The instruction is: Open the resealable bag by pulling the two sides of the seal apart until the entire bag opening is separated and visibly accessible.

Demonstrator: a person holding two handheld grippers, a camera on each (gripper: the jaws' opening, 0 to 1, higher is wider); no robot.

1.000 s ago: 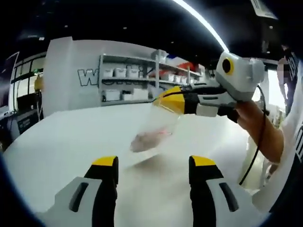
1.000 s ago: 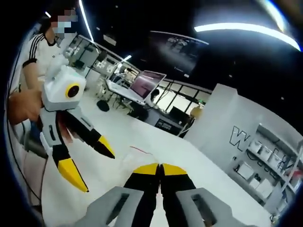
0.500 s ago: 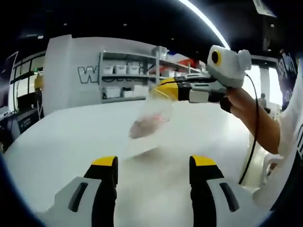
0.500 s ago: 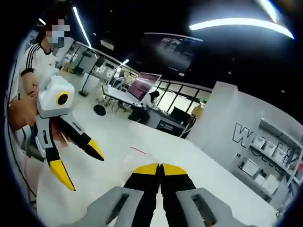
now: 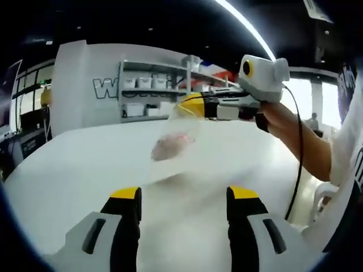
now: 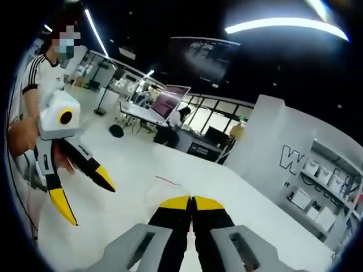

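Your right tongs (image 6: 191, 199) are clenched on the top edge of the resealable bag (image 5: 173, 148), yellow tips pressed flat together with the clear film pinched between them, and in the left gripper view you can see those same tongs reaching in from the right, holding the bag up off the white table (image 5: 85, 164) so it hangs down from the grip at a slant; there's a pinkish clump of contents sitting inside the clear plastic, a thin red line near the top, and the bag's lower end looks blurred just over the tabletop, so whether it touches I can't tell; in the right gripper view the bag shows just beyond your pinched tips, its red strip visible above them; your left tongs (image 5: 184, 195) are released, the two yellow-tipped jaws standing wide apart with nothing between them, aimed toward the bag but well short of it, and from the right gripper view you can see them spread open off to the left, away from the bag, held in your hand (image 6: 22, 136); behind the table stands a white wall (image 5: 79, 85) with dark lettering and a shelf unit (image 5: 153, 93) stacked with white bins, and a long strip light (image 6: 278, 27) runs overhead
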